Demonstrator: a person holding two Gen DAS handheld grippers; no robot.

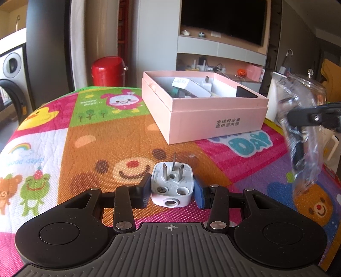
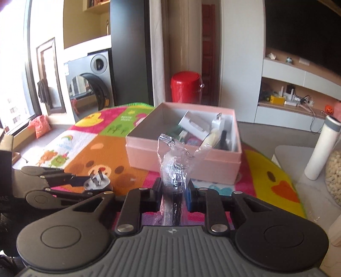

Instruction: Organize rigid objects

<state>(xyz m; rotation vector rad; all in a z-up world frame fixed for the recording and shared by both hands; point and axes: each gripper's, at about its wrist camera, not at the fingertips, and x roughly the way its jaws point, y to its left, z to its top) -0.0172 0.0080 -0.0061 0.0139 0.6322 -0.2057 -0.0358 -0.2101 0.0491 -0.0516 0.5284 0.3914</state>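
1. Risk — the white plug (image 1: 172, 185), pinched by its sloped sides in the left gripper (image 1: 173, 192) low over the cartoon mat (image 1: 106, 136), may twist out; its prongs point up.
2. Right gripper (image 2: 173, 195) clamps a crinkly clear packet (image 2: 174, 164) — slick film could slip before reaching the pink box (image 2: 213, 170) ahead.

"What sort of place does this look like?"

"A home, a living room. There is a dark television (image 1: 223, 19) over built-in shelves (image 1: 219, 49) holding small clutter, and a front-loading washing machine (image 2: 93, 83) stands near the window (image 2: 15, 64)."

"Anything else domestic?"

"A children's cartoon play mat (image 1: 119, 136) covers the work surface, and a red bin (image 2: 185, 86) sits behind it."
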